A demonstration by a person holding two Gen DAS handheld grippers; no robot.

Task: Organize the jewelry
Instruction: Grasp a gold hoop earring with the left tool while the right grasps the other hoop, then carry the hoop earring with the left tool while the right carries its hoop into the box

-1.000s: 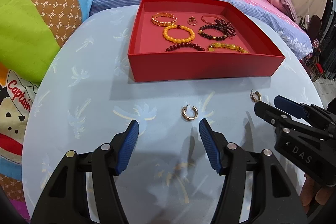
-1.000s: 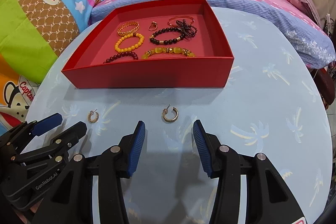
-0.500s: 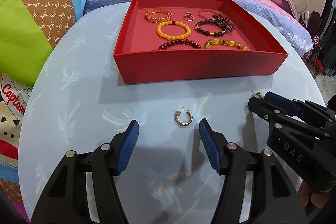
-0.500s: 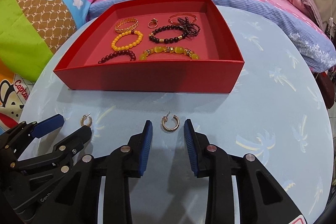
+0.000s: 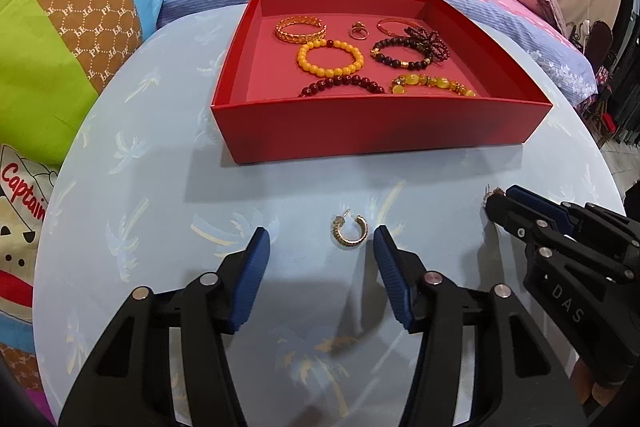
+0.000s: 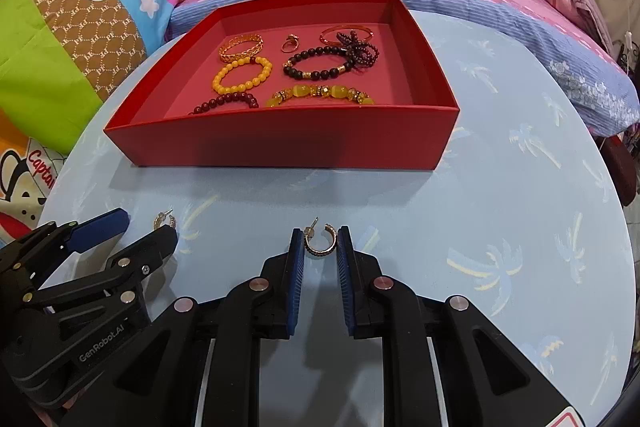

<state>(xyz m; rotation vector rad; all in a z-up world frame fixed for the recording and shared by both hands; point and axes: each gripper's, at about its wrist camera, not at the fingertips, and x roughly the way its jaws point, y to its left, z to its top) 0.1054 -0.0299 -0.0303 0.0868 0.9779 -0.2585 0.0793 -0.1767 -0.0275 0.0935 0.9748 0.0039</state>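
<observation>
Earrings are both out in front of the red tray (image 5: 380,125), and each gripper's lined up on one so they can go in together: left gripper (image 5: 320,249) spread wide around its hoop (image 5: 349,231), right gripper (image 6: 319,245) nearly closed on the other hoop (image 6: 319,239), not clearly pinching.

Bright, even indoor light in both views, colours vivid and clean. The red box (image 5: 376,131) throws a soft shadow toward the near edge of the counter (image 5: 152,187), spilling a little to its left, so the light sits high and behind. The left tool (image 5: 320,243) drops a broad, hazy shadow on the cloth under its arms; same story under the right tool (image 6: 320,247). No harsh glare, only small glints on the gold hoop earring (image 5: 349,231). Focus is crisp mid-frame. Strong fisheye bending curves the counter's rim, with black vignette filling every corner.
</observation>
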